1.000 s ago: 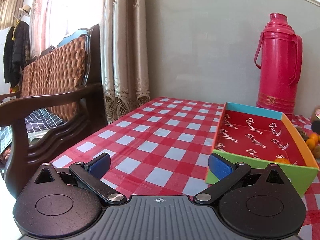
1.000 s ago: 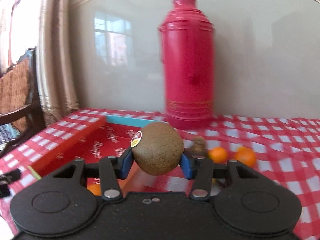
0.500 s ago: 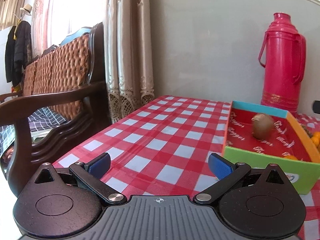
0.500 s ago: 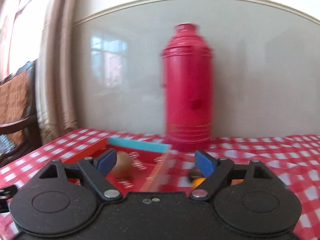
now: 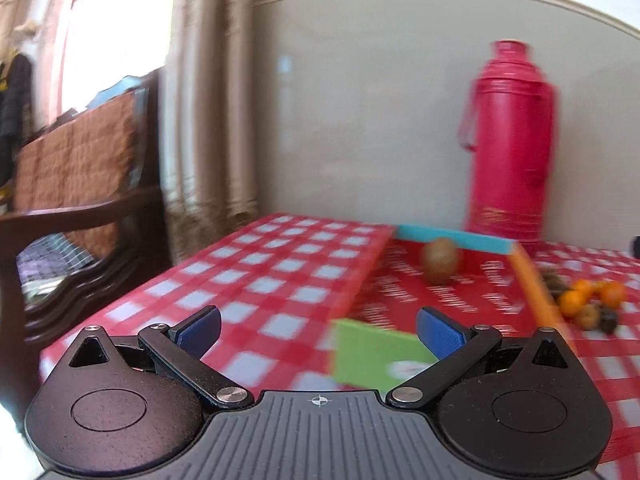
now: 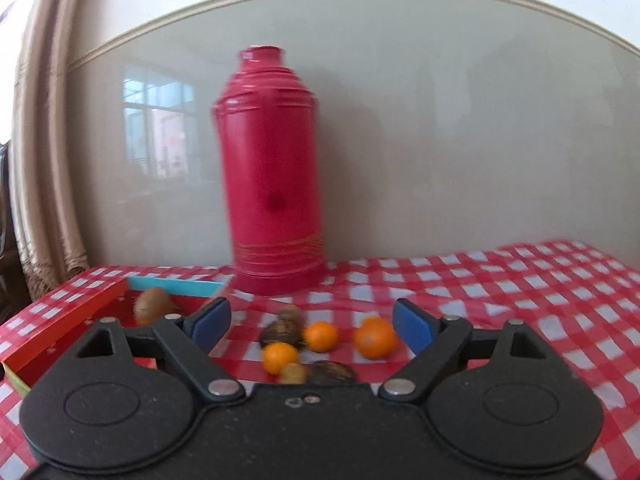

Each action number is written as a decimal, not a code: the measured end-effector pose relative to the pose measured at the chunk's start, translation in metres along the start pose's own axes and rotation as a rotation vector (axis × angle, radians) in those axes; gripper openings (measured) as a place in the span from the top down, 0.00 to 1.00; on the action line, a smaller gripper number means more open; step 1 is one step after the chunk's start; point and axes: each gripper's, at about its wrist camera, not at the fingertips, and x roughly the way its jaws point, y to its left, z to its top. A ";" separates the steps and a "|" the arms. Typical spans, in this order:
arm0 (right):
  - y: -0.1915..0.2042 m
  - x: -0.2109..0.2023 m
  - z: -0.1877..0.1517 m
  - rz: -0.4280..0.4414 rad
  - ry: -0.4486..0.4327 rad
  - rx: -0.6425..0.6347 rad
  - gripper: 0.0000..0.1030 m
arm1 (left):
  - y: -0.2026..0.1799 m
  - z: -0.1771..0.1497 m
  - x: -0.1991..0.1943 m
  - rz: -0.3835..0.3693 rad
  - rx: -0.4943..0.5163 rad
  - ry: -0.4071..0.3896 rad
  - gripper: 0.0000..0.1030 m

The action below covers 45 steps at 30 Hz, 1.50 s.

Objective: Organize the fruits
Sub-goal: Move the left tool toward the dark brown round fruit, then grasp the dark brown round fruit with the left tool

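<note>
So far we see one kiwi (image 5: 441, 255) lying in the red box (image 5: 472, 292), while our left gripper (image 5: 319, 325) and right gripper (image 6: 311, 322) are both wide and empty, and the oranges (image 6: 320, 336) and other small fruits wait on the table beside the box.

A home dining corner: checked tablecloth (image 6: 500, 280), red thermos (image 6: 274, 176), curtains (image 5: 212, 100), wooden chair (image 5: 80, 184).

Kiwi (image 5: 441, 261) inside tray (image 5: 534, 288)
</note>
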 end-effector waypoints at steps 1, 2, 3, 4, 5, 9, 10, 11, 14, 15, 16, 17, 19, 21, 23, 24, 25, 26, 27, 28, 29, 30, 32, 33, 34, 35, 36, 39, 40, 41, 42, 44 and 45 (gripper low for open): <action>-0.007 0.000 0.000 -0.013 0.007 0.005 0.20 | -0.011 0.001 -0.001 -0.022 0.012 -0.004 0.00; -0.014 -0.001 -0.001 -0.026 0.012 0.005 0.20 | -0.022 0.002 -0.003 -0.048 0.018 -0.007 0.00; -0.020 -0.002 -0.002 -0.041 0.015 0.003 0.20 | -0.031 0.004 -0.004 -0.071 0.020 -0.011 0.00; -0.028 -0.003 -0.002 -0.055 0.019 0.002 0.20 | -0.040 0.005 -0.005 -0.091 0.023 -0.013 0.00; -0.035 -0.003 -0.003 -0.067 0.025 0.004 0.20 | -0.050 0.006 -0.005 -0.107 0.027 -0.014 0.00; -0.064 -0.005 -0.005 -0.099 0.053 0.013 0.20 | -0.091 0.010 -0.009 -0.176 0.056 -0.022 0.00; -0.071 -0.006 -0.006 -0.105 0.057 0.016 0.20 | -0.101 0.010 -0.011 -0.190 0.065 -0.023 0.00; -0.077 -0.007 -0.007 -0.111 0.062 0.018 0.20 | -0.112 0.010 -0.011 -0.207 0.076 -0.023 0.00; -0.093 -0.008 -0.011 -0.122 0.080 0.024 0.20 | -0.137 0.009 -0.013 -0.238 0.098 -0.015 0.00; -0.097 -0.009 -0.013 -0.125 0.085 0.023 0.20 | -0.147 0.007 -0.013 -0.252 0.104 -0.009 0.00; -0.102 -0.009 -0.014 -0.130 0.089 0.023 0.20 | -0.155 0.007 -0.012 -0.262 0.113 -0.004 0.00; -0.106 -0.009 -0.014 -0.135 0.091 0.025 0.20 | -0.162 0.006 -0.012 -0.270 0.122 0.000 0.00; -0.116 -0.009 -0.014 -0.143 0.093 0.038 0.20 | -0.178 0.003 -0.012 -0.293 0.143 0.005 0.01; -0.125 -0.009 -0.014 -0.154 0.091 0.049 0.20 | -0.192 0.001 -0.011 -0.309 0.161 0.017 0.01; -0.133 -0.007 -0.014 -0.163 0.092 0.061 0.20 | -0.203 -0.001 -0.006 -0.334 0.166 0.042 0.05; -0.137 -0.007 -0.015 -0.168 0.094 0.064 0.20 | -0.209 -0.001 -0.003 -0.349 0.165 0.060 0.11; -0.140 -0.006 -0.016 -0.173 0.097 0.065 0.20 | -0.214 -0.002 0.000 -0.364 0.164 0.082 0.21; -0.143 -0.005 -0.017 -0.177 0.100 0.065 0.20 | -0.220 -0.003 0.003 -0.382 0.163 0.102 0.24; -0.146 -0.005 -0.018 -0.181 0.103 0.063 0.20 | -0.226 -0.004 0.006 -0.395 0.165 0.121 0.24; -0.148 -0.004 -0.019 -0.184 0.107 0.061 0.20 | -0.231 -0.006 0.007 -0.398 0.170 0.128 0.24; -0.150 -0.003 -0.020 -0.188 0.109 0.057 0.20 | -0.236 -0.007 0.008 -0.403 0.174 0.134 0.24; -0.152 -0.003 -0.020 -0.192 0.111 0.054 0.20 | -0.241 -0.007 0.011 -0.417 0.172 0.148 0.24; -0.157 -0.002 -0.022 -0.201 0.115 0.052 0.20 | -0.249 -0.008 0.016 -0.426 0.172 0.168 0.24; -0.160 -0.001 -0.022 -0.205 0.117 0.054 0.20 | -0.254 -0.008 0.019 -0.424 0.175 0.176 0.25; -0.163 0.000 -0.022 -0.209 0.120 0.057 0.19 | -0.259 -0.009 0.025 -0.424 0.176 0.189 0.28; -0.166 0.001 -0.023 -0.213 0.123 0.059 0.19 | -0.262 -0.009 0.030 -0.426 0.172 0.203 0.31; -0.169 0.002 -0.023 -0.217 0.126 0.062 0.19 | -0.265 -0.009 0.036 -0.422 0.171 0.218 0.32; -0.176 0.005 -0.024 -0.225 0.134 0.073 0.19 | -0.273 -0.009 0.050 -0.406 0.176 0.242 0.33; -0.178 0.006 -0.023 -0.226 0.134 0.077 0.19 | -0.274 -0.008 0.052 -0.401 0.176 0.238 0.33; -0.179 0.007 -0.023 -0.226 0.133 0.081 0.19 | -0.277 -0.007 0.054 -0.396 0.183 0.229 0.33; -0.180 0.008 -0.023 -0.226 0.133 0.081 0.19 | -0.280 -0.007 0.055 -0.384 0.196 0.224 0.33; -0.182 0.009 -0.023 -0.222 0.133 0.081 0.19 | -0.284 -0.006 0.059 -0.376 0.200 0.228 0.33; -0.182 0.009 -0.023 -0.221 0.134 0.081 0.19 | -0.285 -0.005 0.060 -0.371 0.200 0.230 0.33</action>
